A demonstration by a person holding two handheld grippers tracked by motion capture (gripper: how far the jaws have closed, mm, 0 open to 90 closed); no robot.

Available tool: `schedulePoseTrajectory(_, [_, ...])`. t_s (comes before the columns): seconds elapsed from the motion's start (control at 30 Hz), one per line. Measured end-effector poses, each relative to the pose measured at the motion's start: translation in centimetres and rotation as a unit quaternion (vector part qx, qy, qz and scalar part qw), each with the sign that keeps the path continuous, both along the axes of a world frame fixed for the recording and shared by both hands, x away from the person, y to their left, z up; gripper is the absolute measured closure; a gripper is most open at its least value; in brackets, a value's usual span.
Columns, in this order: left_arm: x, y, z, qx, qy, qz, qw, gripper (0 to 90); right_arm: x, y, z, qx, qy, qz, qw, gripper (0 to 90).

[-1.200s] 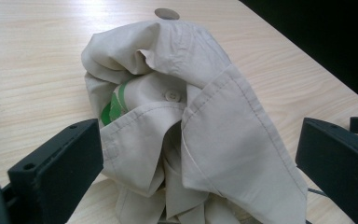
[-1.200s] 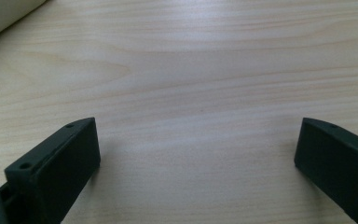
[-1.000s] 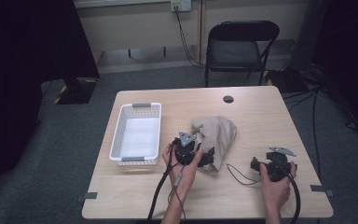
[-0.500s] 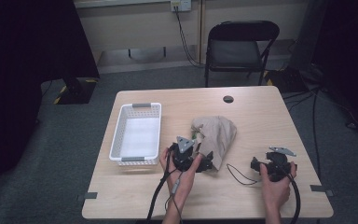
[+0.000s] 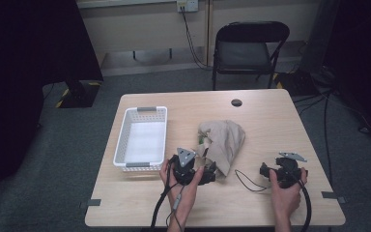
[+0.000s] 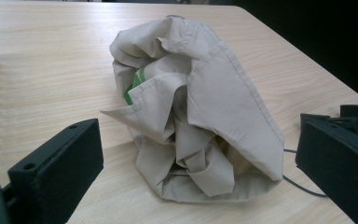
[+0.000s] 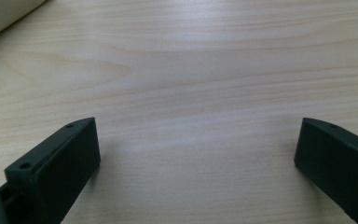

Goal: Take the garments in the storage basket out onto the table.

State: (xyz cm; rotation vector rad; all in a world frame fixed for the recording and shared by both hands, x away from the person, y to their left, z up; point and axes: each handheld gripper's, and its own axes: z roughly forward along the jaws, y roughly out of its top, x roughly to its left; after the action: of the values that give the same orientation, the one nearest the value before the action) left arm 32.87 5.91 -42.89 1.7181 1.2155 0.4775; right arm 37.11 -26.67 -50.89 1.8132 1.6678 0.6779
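Since the earlier frame the left hand-held gripper [image 5: 207, 175] has drawn back a little toward the person, away from the crumpled beige garment [image 5: 222, 141]. Its jaws stand wide apart, one on each side of the bundle's near edge, holding nothing. The garment lies near the middle of the bench [image 5: 270, 121], just right of the white basket [image 5: 141, 137], with something green tucked in its folds. The right hand-held gripper [image 5: 265, 170] rests apart on bare wood, its jaws also spread. I think a pinch here may catch only one loose fold, so the bundle could unroll or drag, and the thin cable [image 5: 245, 181] beside it may snag.
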Motion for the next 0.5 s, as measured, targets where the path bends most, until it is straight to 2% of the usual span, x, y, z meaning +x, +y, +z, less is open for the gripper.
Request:
schedulePoseTrajectory(0.37, [-1.5,1.4,-0.1,-0.018,-0.010,0.022,0.9996,0.3,0.0,0.0,0.0,0.000,0.000,0.000,1.0000,0.0])
schedulePoseTrajectory(0.5, [-1.9,1.9,-0.2,-0.009,-0.013,0.033,0.9993,0.3,0.0,0.0,0.0,0.000,0.000,0.000,1.0000,0.0])
